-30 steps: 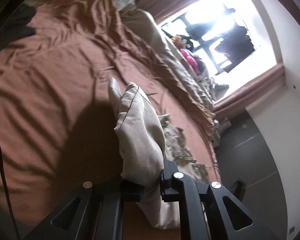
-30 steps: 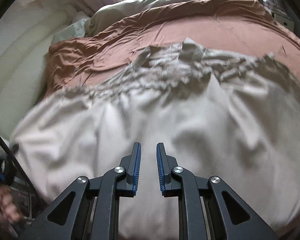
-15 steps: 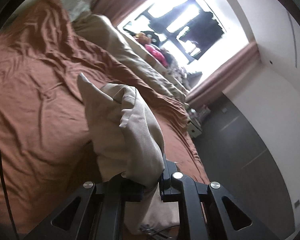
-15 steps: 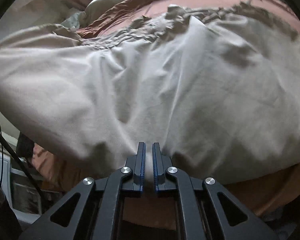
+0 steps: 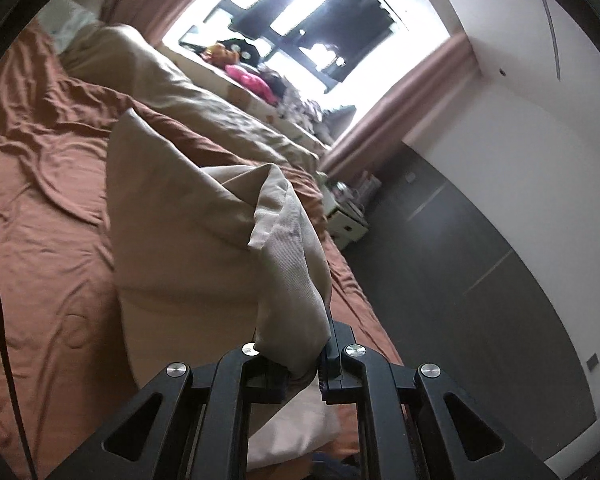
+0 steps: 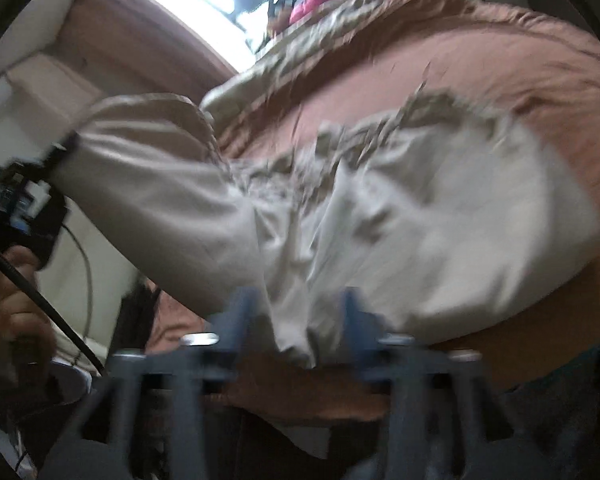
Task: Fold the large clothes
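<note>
A large beige garment (image 6: 440, 220) lies on a bed with a rust-brown sheet (image 5: 40, 208). My left gripper (image 5: 304, 376) is shut on a bunched fold of the garment (image 5: 204, 248) and holds it lifted above the bed. In the right wrist view, which is blurred by motion, my right gripper (image 6: 300, 320) stands with its jaws wide apart, and a hanging tip of the garment sits between them. The other gripper and the hand holding it (image 6: 16, 240) show at the left of that view, with the garment's raised end.
A beige duvet (image 5: 188, 92) lies along the far side of the bed under a bright window (image 5: 300, 24) with pink-brown curtains. A small white nightstand (image 5: 348, 228) stands past the bed's foot, beside dark floor (image 5: 480, 280). A black cable (image 6: 40, 304) hangs by the hand.
My left gripper has lifted and swung the held fold higher, toward the window. My right gripper shut on the garment's edge half a second ago and has now opened wide while moving fast.
</note>
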The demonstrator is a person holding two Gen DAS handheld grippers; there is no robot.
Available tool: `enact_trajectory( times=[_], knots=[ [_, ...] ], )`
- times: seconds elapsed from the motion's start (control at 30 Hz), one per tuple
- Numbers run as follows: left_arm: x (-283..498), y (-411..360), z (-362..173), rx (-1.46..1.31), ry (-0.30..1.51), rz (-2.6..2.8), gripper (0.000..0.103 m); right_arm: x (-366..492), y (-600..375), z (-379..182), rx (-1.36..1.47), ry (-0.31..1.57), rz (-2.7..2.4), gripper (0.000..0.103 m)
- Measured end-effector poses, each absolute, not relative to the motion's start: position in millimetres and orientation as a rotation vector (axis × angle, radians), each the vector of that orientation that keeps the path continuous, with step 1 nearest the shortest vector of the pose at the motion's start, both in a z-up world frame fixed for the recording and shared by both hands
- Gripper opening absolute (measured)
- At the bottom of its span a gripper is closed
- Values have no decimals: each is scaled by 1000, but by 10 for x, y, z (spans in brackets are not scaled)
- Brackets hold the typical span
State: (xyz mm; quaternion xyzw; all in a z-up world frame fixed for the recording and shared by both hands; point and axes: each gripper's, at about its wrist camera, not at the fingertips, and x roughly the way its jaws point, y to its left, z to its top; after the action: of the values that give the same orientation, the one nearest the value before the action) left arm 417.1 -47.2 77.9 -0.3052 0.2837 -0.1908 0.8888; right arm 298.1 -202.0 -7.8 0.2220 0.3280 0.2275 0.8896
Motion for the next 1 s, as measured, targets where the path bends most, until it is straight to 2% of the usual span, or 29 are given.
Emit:
enact_trajectory(
  times=[0.3, 0.63, 0.83, 0.9, 1.0],
  knots=[
    [4626, -1472, 663, -571, 687, -494, 10, 2345, -3233, -127, 585, 585, 339, 62],
    [4910, -2778, -392, -422, 959, -596, 10, 2032, -3947, -505, 714, 619, 195, 62],
    [4711, -3080, -676, -317, 1027, -628, 11, 1991, -4004, -500, 736, 647, 165, 62],
    [4652, -3109, -750, -286, 1058, -646, 14, 2008, -4000, -495, 747, 649, 166, 62],
    [4661, -3103, -836, -267, 1137, -683, 37, 2091, -3959, -480, 771, 647, 194, 62]
  ],
)
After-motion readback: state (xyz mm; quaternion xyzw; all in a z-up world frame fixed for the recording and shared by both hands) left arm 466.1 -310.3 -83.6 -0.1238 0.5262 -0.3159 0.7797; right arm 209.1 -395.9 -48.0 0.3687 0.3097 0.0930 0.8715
